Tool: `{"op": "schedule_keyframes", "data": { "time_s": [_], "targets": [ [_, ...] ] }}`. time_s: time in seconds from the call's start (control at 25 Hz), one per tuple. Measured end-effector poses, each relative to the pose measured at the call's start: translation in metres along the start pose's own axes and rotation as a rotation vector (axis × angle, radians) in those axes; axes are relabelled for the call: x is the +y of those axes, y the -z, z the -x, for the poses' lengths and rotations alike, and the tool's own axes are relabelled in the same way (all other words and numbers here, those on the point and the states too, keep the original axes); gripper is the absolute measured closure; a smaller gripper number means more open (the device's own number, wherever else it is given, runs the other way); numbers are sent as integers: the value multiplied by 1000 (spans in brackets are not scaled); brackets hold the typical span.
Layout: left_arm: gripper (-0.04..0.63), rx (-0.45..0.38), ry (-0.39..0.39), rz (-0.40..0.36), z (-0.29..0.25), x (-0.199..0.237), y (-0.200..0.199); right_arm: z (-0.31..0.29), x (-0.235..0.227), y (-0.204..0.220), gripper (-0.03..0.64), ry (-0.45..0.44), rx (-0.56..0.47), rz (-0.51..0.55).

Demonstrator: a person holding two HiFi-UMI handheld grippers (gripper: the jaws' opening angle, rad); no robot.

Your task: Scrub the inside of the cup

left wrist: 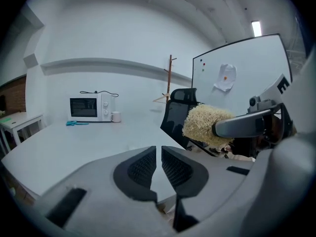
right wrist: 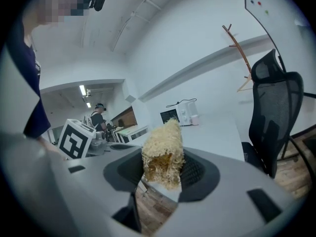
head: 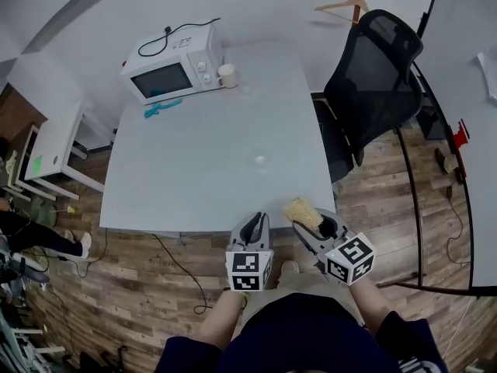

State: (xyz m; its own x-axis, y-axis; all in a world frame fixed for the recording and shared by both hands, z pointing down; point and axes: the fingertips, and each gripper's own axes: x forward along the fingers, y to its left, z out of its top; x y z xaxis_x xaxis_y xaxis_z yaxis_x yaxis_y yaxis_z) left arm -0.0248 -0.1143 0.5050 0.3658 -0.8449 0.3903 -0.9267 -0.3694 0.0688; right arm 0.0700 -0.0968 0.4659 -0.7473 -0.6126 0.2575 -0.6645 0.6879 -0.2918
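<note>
A cream cup stands at the table's far side beside the microwave; it also shows small in the left gripper view. A small clear thing, perhaps a glass, sits mid-table. Both grippers hover at the table's near edge, far from the cup. My right gripper is shut on a straw-coloured loofah scrubber, which sticks up between its jaws. My left gripper has its jaws drawn almost together with nothing between them. The scrubber shows to its right.
The grey table carries a teal object in front of the microwave. A black office chair stands at the table's right side. A small white side table is at the left, and a wooden floor lies below.
</note>
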Motion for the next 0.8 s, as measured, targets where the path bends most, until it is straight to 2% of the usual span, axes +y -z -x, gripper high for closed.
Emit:
{"op": "schedule_keyframes", "data": {
  "time_s": [0.32, 0.8],
  "targets": [
    [569, 15, -3, 33, 69, -7, 26, 27, 54, 23, 437, 42, -10, -28],
    [572, 20, -6, 77, 167, -20, 62, 73, 142, 39, 437, 64, -50, 10]
  ]
}}
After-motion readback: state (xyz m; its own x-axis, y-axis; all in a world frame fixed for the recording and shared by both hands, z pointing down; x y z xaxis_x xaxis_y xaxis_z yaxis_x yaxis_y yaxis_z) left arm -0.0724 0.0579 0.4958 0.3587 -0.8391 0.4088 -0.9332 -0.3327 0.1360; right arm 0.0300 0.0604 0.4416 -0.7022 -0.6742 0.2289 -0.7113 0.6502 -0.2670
